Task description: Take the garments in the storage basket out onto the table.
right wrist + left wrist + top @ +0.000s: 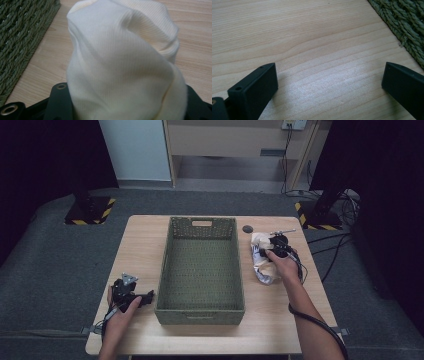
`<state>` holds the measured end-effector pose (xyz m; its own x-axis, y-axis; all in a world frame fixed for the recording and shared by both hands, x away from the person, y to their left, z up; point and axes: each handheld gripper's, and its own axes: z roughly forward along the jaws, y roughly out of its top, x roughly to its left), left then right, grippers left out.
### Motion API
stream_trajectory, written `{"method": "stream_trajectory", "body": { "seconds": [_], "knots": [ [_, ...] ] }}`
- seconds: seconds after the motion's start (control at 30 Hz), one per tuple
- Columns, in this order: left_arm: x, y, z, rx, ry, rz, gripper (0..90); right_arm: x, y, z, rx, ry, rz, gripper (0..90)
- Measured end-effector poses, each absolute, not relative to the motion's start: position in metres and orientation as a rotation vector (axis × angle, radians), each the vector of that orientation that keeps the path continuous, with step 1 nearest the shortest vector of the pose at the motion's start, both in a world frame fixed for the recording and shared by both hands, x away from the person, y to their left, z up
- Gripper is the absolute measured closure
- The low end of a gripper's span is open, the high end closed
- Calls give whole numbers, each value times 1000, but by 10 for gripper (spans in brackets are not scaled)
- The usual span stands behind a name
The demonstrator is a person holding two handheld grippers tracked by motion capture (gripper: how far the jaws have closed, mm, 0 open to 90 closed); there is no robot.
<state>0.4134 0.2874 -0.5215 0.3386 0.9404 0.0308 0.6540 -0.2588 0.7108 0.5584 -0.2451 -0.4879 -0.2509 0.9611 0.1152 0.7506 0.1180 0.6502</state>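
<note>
A white ribbed cloth (262,267) lies bunched on the wooden table (145,240), just right of a green woven basket (200,312). My right gripper (270,251) sits over the cloth's far end, shut on it. In the right gripper view the cloth (120,62) bulges up between the black jaws of the right gripper (127,105), with the basket (22,32) at the left. My left gripper (149,297) rests near the table's front left, beside the basket's corner. In its own view the left gripper (329,75) is open over bare wood, and the basket (407,20) shows at the upper right.
The basket holds nothing that I can see. A small dark round disc (247,228) lies on the table behind the cloth. Two black stands with yellow-striped bases (90,210) (320,215) stand on the grey floor beyond the table's far corners.
</note>
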Motion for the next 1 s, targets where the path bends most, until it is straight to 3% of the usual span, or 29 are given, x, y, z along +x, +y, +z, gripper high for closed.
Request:
{"method": "stream_trajectory", "body": {
  "seconds": [0.27, 0.5, 0.7, 1.0],
  "knots": [
    [413, 287, -521, 2006, 1392, 616, 0, 558, -248, -490, 1673, 2065, 906, 425],
    [413, 287, -521, 2005, 1392, 616, 0, 555, -246, -491, 1659, 2067, 941, 282],
    [413, 287, -521, 2005, 1392, 616, 0, 550, -245, -486, 1635, 2050, 963, 95],
    [413, 287, -521, 2006, 1392, 616, 0, 529, -246, -462, 1577, 2009, 1018, 36]
  ]
}}
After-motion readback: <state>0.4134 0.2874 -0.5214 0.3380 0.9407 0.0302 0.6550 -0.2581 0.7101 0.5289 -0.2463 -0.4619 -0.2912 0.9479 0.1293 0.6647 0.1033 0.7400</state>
